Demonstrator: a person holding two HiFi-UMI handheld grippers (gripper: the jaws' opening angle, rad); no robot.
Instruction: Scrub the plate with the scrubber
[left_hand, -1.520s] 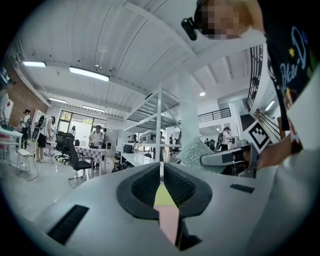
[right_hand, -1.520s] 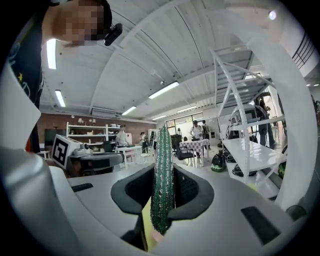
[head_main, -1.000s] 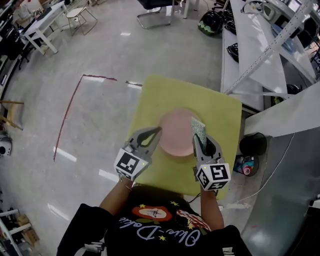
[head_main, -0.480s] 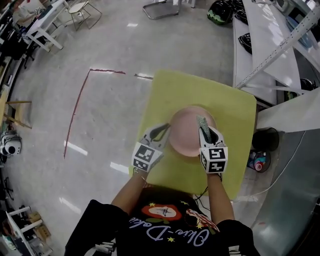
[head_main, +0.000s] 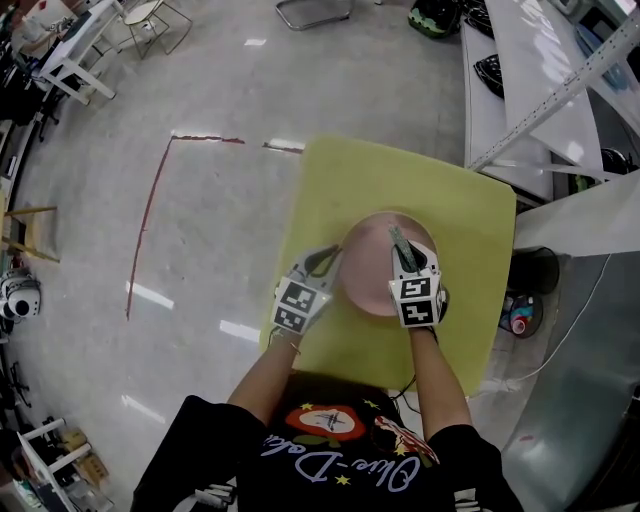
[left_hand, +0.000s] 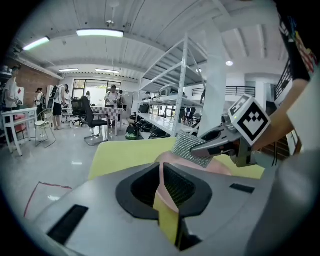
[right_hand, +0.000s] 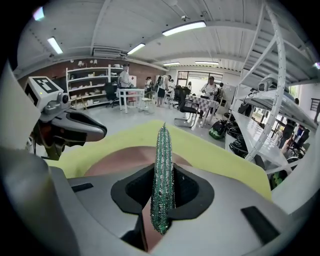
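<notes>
Under the plate (head_main: 372, 268) lies a yellow-green table (head_main: 440, 200), its near edge cut off by the person's torso in the head view

Plate: pink, round, plain. Its near rim is covered by both tools, so contact there cannot be confirmed

Forearms (head_main: 440, 375) reach in from the plate's near side; the hands are largely hidden behind the marker cubes

Left gripper (head_main: 333, 258) sits at the plate's left rim, angled inward and a little downward. Its jaws are drawn together with nothing clamped, leaving only a thin slit through which plate pink and table yellow show. Tips touching the rim or just short of it: not clear

Right gripper (head_main: 404, 260) is over the plate's right half, pitched down more steeply, jaws clamped on the scrubber (head_main: 397, 240)

Scrubber: thin flat pad of glittery green-silver mesh, held upright on edge, sticking out past the fingertips toward the plate's far side. Whether its lower edge meets the plate surface is hidden behind the jaws
</notes>
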